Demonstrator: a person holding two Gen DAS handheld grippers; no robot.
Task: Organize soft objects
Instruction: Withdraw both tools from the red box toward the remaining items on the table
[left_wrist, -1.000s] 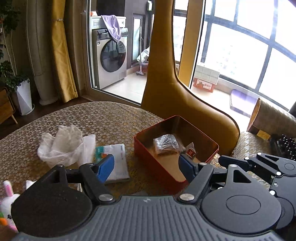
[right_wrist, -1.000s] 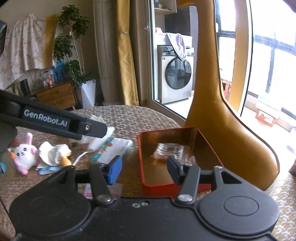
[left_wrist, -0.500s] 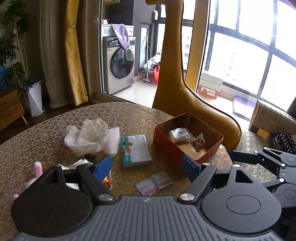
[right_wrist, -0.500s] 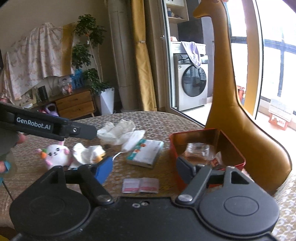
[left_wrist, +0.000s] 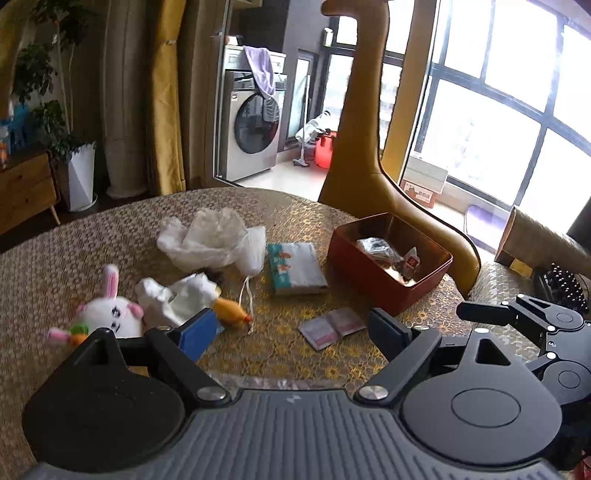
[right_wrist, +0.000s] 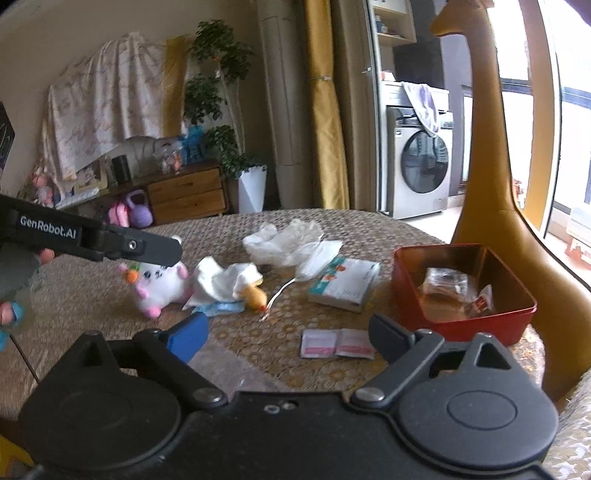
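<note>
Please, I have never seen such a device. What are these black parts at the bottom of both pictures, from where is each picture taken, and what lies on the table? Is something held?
No robot: a person holds one two-finger gripper in each hand, with a camera looking along its fingers. One picture comes from the left gripper, the other from the right gripper. Both have just been opening and hold nothing. On the table lie a plush rabbit, a plastic bag, a tissue pack, small sachets and a red box with wrapped items inside.
</note>
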